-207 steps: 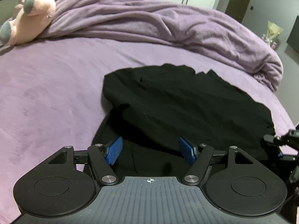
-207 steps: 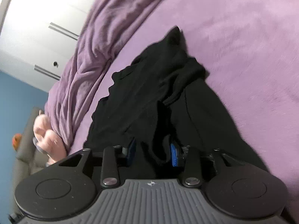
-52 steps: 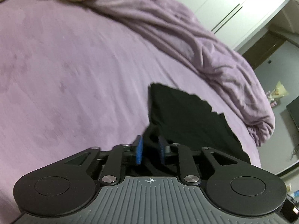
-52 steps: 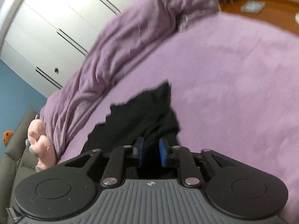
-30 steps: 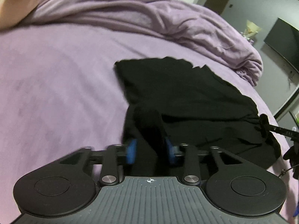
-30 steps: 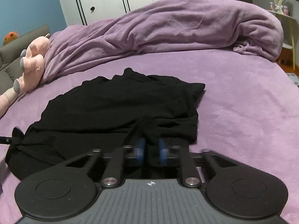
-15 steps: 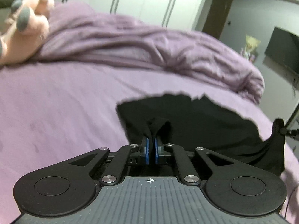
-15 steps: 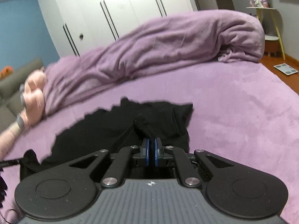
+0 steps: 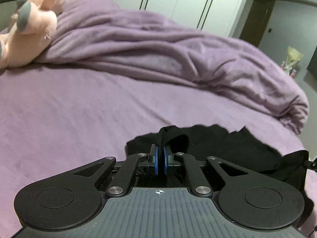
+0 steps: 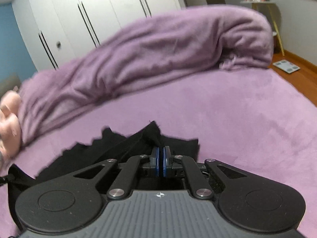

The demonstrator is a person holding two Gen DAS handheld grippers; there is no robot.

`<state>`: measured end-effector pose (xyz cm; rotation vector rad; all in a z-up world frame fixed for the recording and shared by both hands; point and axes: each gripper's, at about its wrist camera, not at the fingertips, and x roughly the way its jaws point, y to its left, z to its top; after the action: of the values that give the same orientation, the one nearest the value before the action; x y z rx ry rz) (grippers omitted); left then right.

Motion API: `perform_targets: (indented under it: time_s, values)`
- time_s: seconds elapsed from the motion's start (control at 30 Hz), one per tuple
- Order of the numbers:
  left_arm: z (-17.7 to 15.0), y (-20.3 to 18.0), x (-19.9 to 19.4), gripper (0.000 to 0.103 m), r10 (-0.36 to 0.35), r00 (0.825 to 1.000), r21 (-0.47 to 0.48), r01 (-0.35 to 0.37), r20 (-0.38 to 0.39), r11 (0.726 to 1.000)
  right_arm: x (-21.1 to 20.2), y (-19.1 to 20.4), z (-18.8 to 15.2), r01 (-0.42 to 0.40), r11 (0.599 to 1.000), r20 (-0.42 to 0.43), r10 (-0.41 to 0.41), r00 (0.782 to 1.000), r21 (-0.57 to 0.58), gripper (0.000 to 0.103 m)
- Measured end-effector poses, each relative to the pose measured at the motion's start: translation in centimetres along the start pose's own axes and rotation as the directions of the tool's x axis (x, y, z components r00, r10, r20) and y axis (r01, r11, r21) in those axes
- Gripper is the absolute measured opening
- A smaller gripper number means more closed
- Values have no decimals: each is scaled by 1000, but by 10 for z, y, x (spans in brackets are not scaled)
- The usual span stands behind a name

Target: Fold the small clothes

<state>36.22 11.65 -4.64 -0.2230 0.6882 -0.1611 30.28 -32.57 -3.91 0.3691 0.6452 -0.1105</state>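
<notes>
A black garment [image 9: 227, 144] lies on the purple bed [image 9: 79, 103]. My left gripper [image 9: 160, 159] is shut on a pinched-up fold of it near its left edge. My right gripper [image 10: 160, 163] is shut on another fold of the same black garment [image 10: 118, 146], near its right edge. Both folds are lifted, and the cloth hangs between them. At the right edge of the left wrist view a raised corner of the cloth [image 9: 295, 162] shows. Most of the garment is hidden under the gripper bodies.
A bunched purple blanket [image 9: 178, 51] lies across the far side of the bed. A pink plush toy [image 9: 29, 25] sits at the far left. White wardrobe doors [image 10: 99, 17] stand behind. The wooden floor with a scale [image 10: 286, 66] is at the right.
Both grippers closed on folds of the garment and have lifted and tilted up. Less of the garment shows now, and more of the blanket and wardrobe.
</notes>
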Motion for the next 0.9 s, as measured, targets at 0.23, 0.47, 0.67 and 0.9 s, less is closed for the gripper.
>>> perform_targets:
  time_s: [0.23,0.47,0.67,0.9]
  values:
    - [19,-7,5,8,11,999,22,-12,52,1000,25,6,10,27,999,17,-27,999,-26,2]
    - [50,-21,32,8,100,987,24,-103,123,994,49,19,48,62,998,123,-62,990,10,2]
    - [38,-27,60,31,196,980,0,-196,40,981,76,19,51,104,993,132,-111,985,53,3]
    - [4,-62,55,53,40,999,42,-41,25,998,70,42,10,-112,990,71,106,992,90,23]
